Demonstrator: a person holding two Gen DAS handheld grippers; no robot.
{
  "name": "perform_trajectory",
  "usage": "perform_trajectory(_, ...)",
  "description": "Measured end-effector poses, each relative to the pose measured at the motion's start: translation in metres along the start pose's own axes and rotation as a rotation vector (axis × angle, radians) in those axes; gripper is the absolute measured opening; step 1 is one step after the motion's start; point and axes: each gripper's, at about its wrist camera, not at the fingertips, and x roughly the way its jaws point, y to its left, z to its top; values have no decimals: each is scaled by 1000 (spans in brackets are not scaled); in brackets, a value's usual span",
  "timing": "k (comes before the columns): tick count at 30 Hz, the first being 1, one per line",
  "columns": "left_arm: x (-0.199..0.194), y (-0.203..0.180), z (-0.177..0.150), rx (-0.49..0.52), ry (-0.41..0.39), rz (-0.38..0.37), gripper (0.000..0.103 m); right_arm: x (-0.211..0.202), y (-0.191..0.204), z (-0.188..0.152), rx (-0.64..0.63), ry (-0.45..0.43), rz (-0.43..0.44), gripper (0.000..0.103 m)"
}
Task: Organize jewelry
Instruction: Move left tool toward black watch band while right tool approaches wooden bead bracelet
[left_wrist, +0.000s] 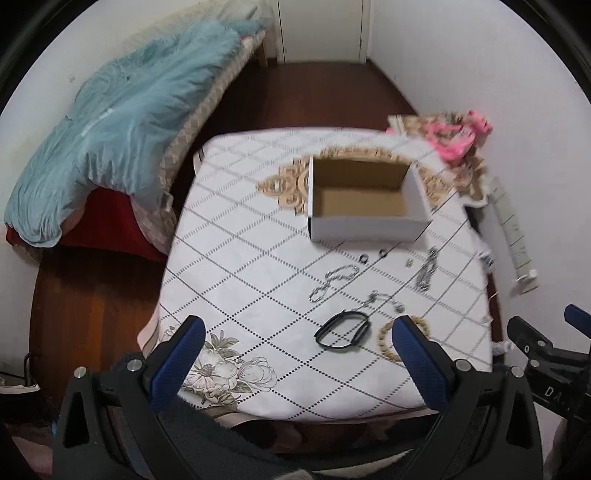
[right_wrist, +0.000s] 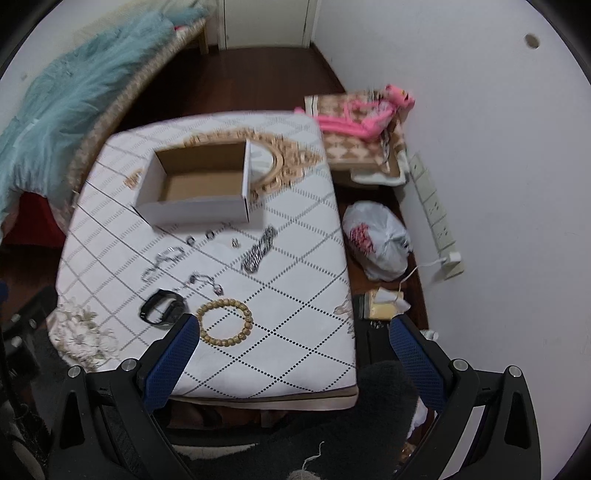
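Bead bracelet (right_wrist: 225, 322): a ring of round tan beads, lying flat on the table (right_wrist: 288, 354). It is just ahead of the right tool (right_wrist: 290, 338), touching the tip of that tool's left finger in the picture. From the left tool (left_wrist: 299, 338), its right finger hides part of the ring.
Black watch (right_wrist: 162, 307): a dark band with a square face, just left of the beads, ahead of the right tool. It sits between the two fingers of the left tool, a bit farther out.
Silver chains: one thin chain (left_wrist: 334, 280), one thick chain (right_wrist: 259, 249) and a small tangled one (right_wrist: 207, 282) lie farther ahead, between the watch and the box.
Small rings (left_wrist: 373, 256): tiny dark bits near the box; too small and blurry to tell more.
Box (left_wrist: 364, 197): white outside, brown inside, open on top, nothing in it, far ahead of both tools.
Left tool: fingers wide apart, holding nothing.
Right tool: fingers wide apart, holding nothing.
Around: a bed with a blue blanket (left_wrist: 110, 125) to the left, a white bag (right_wrist: 378, 243) on the floor to the right.
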Motion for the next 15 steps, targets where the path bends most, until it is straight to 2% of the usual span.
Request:
perform_trajectory(2, 22, 1, 1, 15, 40, 21, 103, 28, 5, 0, -3, 45, -1, 103)
perform_trajectory(6, 57, -1, 0, 30, 106, 18, 103, 75, 17, -4, -16, 121, 1, 103)
perform_trajectory(12, 101, -2, -7, 47, 191, 27, 103, 122, 30, -11, -32, 189, 3, 102)
perform_trajectory(15, 116, -1, -9, 36, 221, 19, 103, 141, 33, -13, -13, 213, 36, 101)
